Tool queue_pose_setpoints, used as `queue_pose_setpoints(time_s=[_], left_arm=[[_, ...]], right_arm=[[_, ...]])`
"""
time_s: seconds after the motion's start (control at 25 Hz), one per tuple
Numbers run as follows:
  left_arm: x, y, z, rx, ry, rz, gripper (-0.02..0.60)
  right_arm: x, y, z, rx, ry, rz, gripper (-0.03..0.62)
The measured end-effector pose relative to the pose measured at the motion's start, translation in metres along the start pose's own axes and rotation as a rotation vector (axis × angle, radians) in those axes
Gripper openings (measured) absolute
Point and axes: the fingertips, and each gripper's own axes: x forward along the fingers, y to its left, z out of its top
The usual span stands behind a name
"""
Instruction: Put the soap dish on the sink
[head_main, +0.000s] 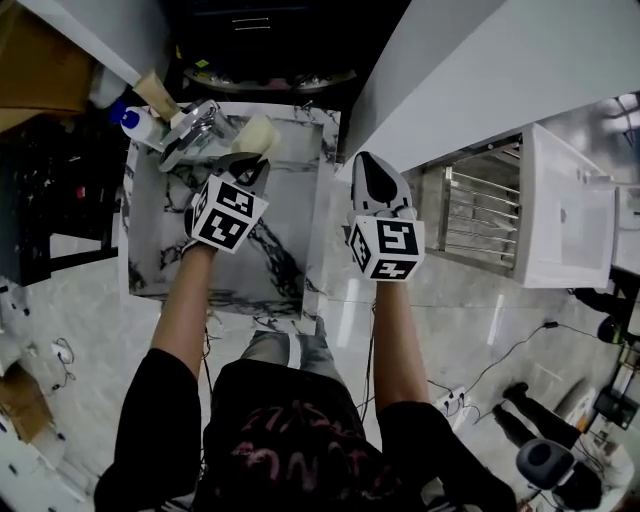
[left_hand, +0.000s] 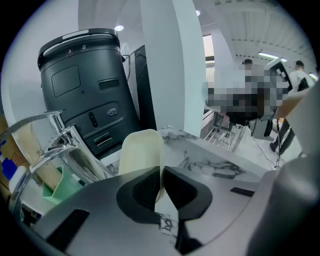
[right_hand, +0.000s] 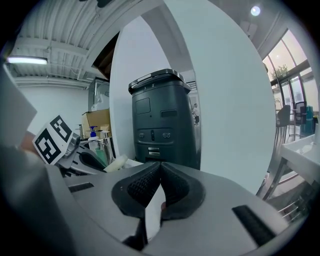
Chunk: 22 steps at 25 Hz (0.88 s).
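We look steeply down on the white marble sink with black veins (head_main: 285, 275). The chrome faucet (head_main: 200, 128) sits at its far left corner, a blue-capped white bottle (head_main: 135, 122) just beyond it.

Left claw (head_main: 250, 165): clamped on the cream oval plastic soap dish (head_main: 258, 133). In the left gripper view the jaws of this claw (left_hand: 161, 174) pinch one edge of the dish (left_hand: 140, 150), which stands upright on its rim, not flat. The dish is above the sink's far edge, just right of the faucet (left_hand: 62, 137). Its lower part is hidden behind the jaws, so we cannot tell whether it touches the marble (left_hand: 215, 160) or hangs a little above it.

Right claw (head_main: 372, 175): off the sink's right edge, over the floor. In the right gripper view its jaws (right_hand: 160, 167) are closed together with nothing held. It has no part in the carry.

Progress, as we judge it: the dish is grasped and brought to the sink, so the fetching part looks done. What is left is the setting down. The dish needs tipping from upright to flat and lowering onto the marble near the faucet. Then the left claw must let go and draw clear. The dish is not released yet, so we count the task as late but unfinished.

Watch point: a dish let go while on edge would likely topple or slide on the smooth marble.
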Motion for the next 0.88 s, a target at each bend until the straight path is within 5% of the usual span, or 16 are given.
queue_pose_setpoints(time_s=[0.88], left_arm=[[0.035,-0.009,-0.009,0.092,0.092,-0.081,0.046]], right_arm=[[0.018,0.0,-0.014,-0.007,0.037,0.013,0.012]])
